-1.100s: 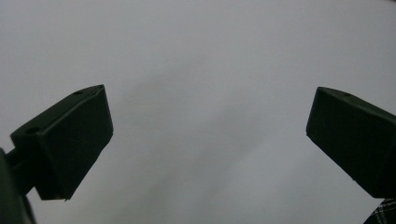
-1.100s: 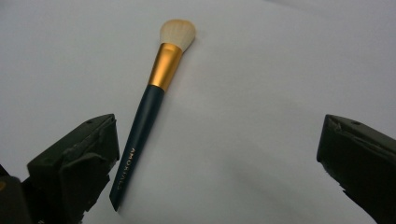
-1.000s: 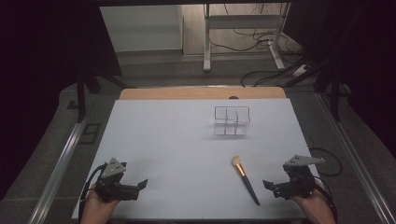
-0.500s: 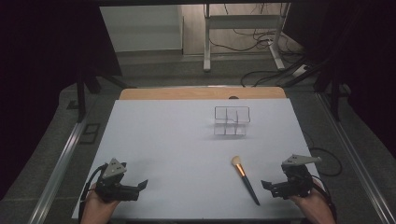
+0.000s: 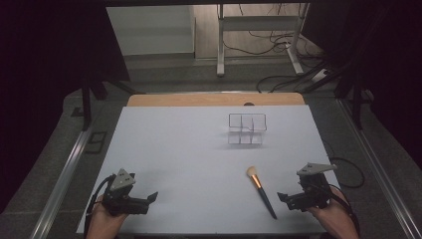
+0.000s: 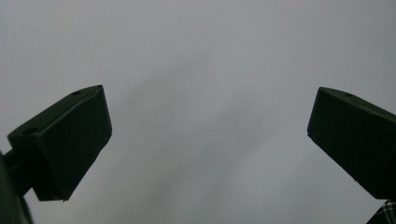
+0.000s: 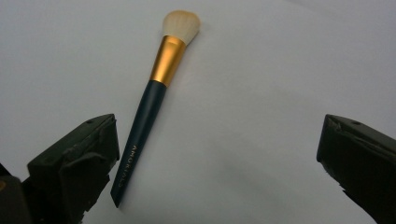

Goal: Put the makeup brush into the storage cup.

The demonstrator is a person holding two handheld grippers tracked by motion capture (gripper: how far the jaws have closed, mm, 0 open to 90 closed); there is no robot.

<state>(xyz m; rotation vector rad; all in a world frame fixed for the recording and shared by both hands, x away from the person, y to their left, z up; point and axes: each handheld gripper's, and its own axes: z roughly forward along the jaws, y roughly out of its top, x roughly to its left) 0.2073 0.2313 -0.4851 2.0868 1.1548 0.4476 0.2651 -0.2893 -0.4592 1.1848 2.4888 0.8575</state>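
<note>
A makeup brush (image 5: 261,190) with a dark handle, gold ferrule and pale bristles lies flat on the white table (image 5: 189,149), bristles toward the far side. My right gripper (image 5: 284,198) rests just right of its handle end, open and holding nothing. In the right gripper view the brush (image 7: 149,98) lies beside the left jaw, its handle end near the bottom. A clear divided organizer (image 5: 247,129) stands farther back, right of centre. My left gripper (image 5: 152,198) sits at the near left, open over bare table (image 6: 205,93).
The table's near edge runs just under both hands. A wooden strip (image 5: 214,99) borders the far edge. Beyond it are a metal stand's legs (image 5: 259,35) and floor cables (image 5: 293,79); rails (image 5: 64,174) flank the table.
The right gripper has eased slightly toward the near edge beside the brush handle. The left gripper, brush and organizer have not moved.
</note>
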